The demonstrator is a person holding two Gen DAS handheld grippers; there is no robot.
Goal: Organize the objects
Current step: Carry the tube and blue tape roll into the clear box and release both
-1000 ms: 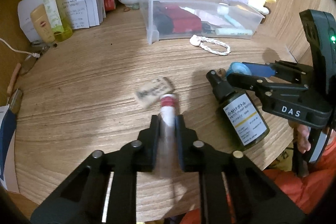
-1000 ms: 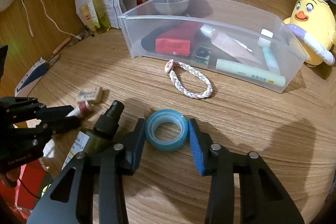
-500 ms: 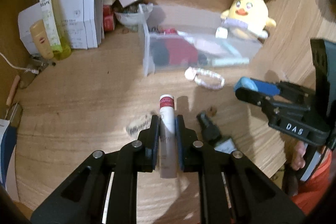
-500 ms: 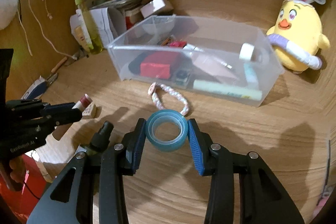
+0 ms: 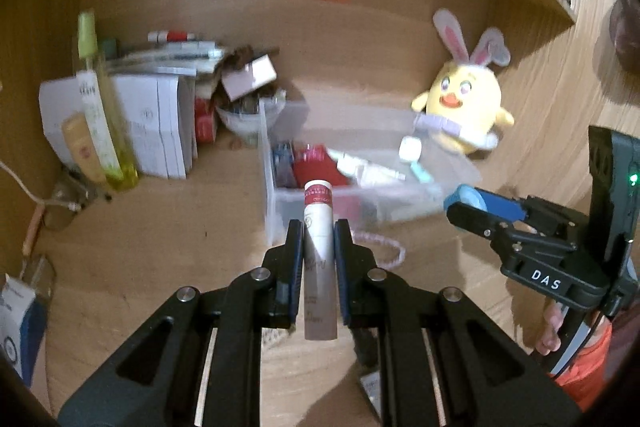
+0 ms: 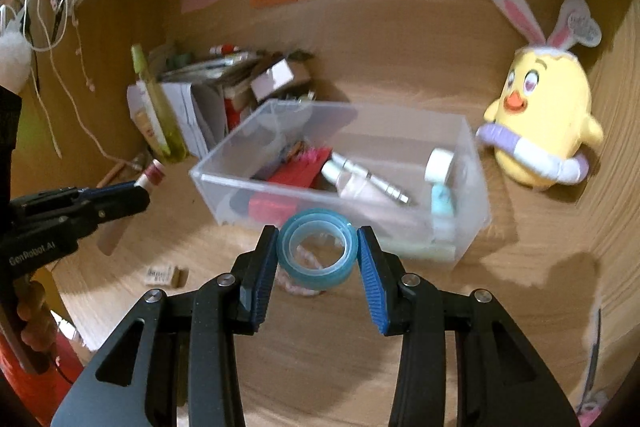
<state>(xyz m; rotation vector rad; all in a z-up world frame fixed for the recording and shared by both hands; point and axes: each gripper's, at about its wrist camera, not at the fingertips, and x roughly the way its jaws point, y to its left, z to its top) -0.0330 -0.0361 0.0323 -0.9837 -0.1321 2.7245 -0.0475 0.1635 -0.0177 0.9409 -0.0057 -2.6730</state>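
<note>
A wooden bench in a wood-walled nook carries a clear bin. Both my hands have risen off it since a second ago. My left fingers clamp a tube; my right fingers grip a tape roll, both aloft before the bin.

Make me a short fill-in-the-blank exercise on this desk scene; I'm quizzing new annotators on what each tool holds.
1. The left tongs grip a tube with a ____ cap.
2. The right tongs hold a roll of ____ tape.
3. The clear plastic bin stands beside a yellow ____ plush toy with rabbit ears.
4. The braided bracelet lies on the ____, in front of the bin.

Missing words: red; blue; chick; desk
</note>
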